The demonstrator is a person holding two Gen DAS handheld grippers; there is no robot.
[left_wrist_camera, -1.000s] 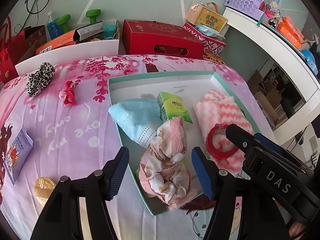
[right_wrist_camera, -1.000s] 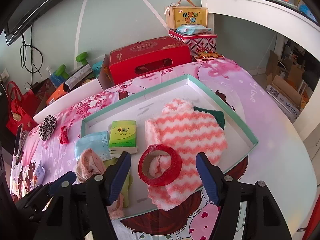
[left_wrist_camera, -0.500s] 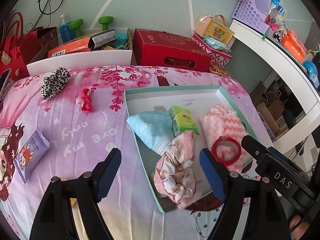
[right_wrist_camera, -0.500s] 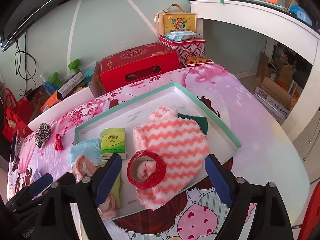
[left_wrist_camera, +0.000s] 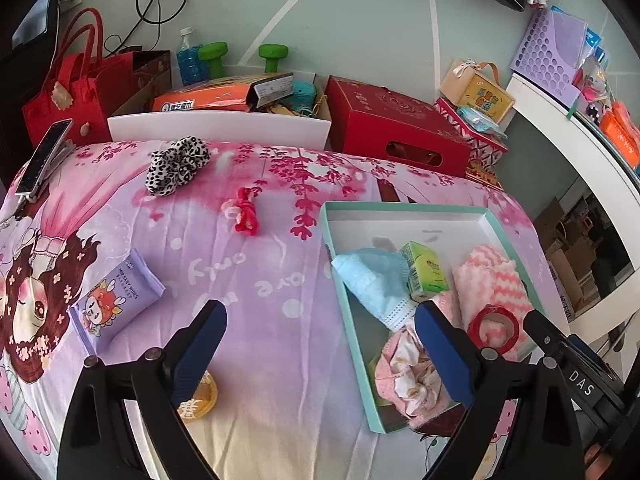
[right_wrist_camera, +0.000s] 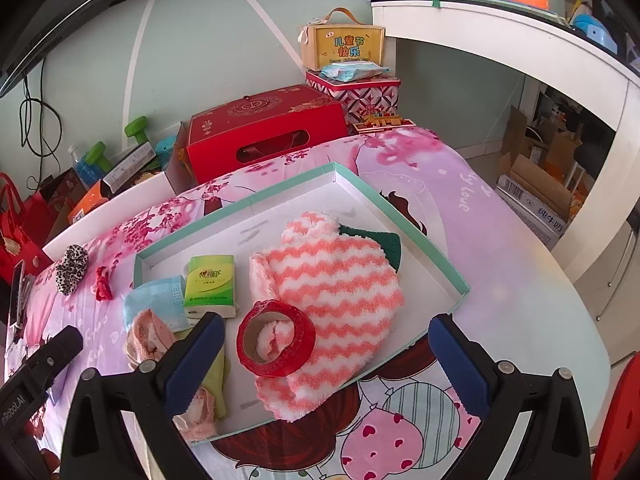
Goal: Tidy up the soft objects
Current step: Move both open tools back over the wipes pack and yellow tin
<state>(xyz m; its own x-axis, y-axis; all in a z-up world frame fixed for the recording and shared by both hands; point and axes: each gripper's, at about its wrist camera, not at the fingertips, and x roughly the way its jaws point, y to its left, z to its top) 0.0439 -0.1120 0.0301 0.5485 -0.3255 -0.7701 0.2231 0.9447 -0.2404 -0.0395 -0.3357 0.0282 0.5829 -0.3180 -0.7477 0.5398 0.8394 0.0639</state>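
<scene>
Both grippers were opening with nothing pinched: right gripper spread around the tape roll in the tray, left gripper over bare sheet, probably heading for the leopard scrunchie beyond its fingers.

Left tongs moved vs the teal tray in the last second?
Yes. The left tongs, jaws opening and empty, shifted left: the teal tray and pink scrunchie now sit at their right.

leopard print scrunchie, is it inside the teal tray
No, the leopard print scrunchie lies on the pink bedsheet, well apart from the teal tray.
</scene>
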